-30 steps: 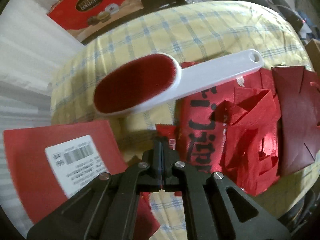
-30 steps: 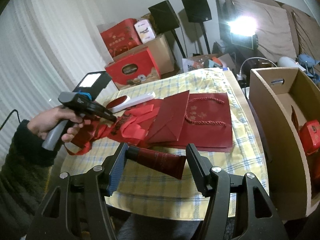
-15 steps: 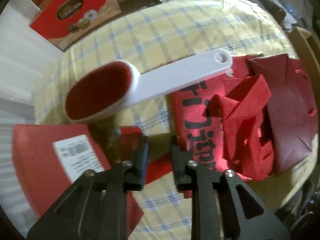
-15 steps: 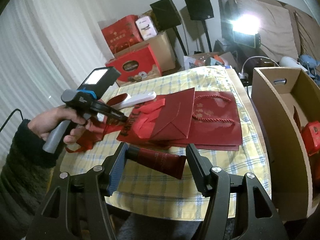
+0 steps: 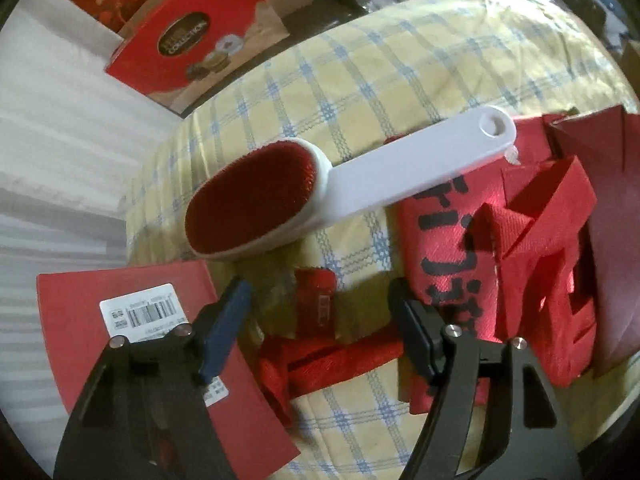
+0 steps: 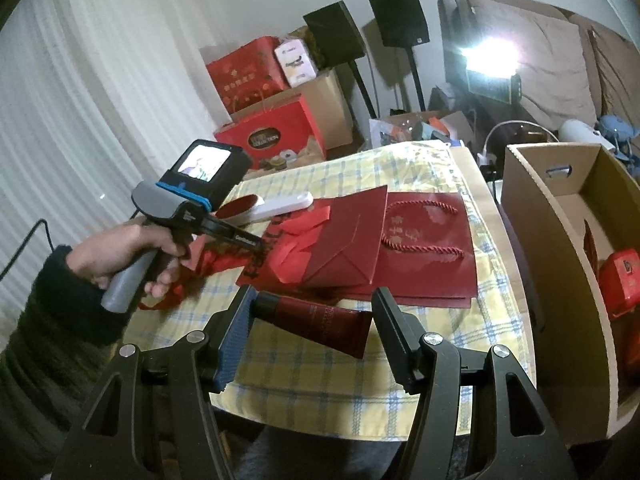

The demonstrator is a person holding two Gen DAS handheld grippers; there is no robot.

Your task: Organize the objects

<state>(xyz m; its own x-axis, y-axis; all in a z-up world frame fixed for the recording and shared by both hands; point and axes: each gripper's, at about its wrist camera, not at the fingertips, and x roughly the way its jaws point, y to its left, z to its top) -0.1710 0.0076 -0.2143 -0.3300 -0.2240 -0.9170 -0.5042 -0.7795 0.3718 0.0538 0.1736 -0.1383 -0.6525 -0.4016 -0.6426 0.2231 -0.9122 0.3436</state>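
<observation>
Clutter covers most of the checked tablecloth (image 6: 400,364), so I judge the sorting barely begun; the cardboard box (image 6: 560,240) at the table's right edge holds only a red item (image 6: 622,280) and something dark behind it, too hidden to name. Left gripper (image 5: 320,320) points steeply down near the table's left end; its jaws have just been opening and stand apart, with a small red packet (image 5: 316,300) and a red fabric strap (image 5: 340,360) on the cloth under the gap and neither pad pressing on them. Just beyond lies a white-handled lint brush (image 5: 360,188), its handle tip resting on a red fabric bag (image 5: 452,280) printed with black letters; a flat red card (image 5: 80,360) bearing a barcode sticker lies to the left. Right gripper (image 6: 312,332) has a dark red tube (image 6: 320,320) between its jaws; the cap end touches the left pad, the crimped end stops short of the right pad, so whether it is truly clamped I cannot tell. Behind the tube, 2 dark red paper bags (image 6: 424,248) lie flat and overlapping. Left to clear, in my view: brush, fabric bag, card, packet, strap, paper bags and tube.
</observation>
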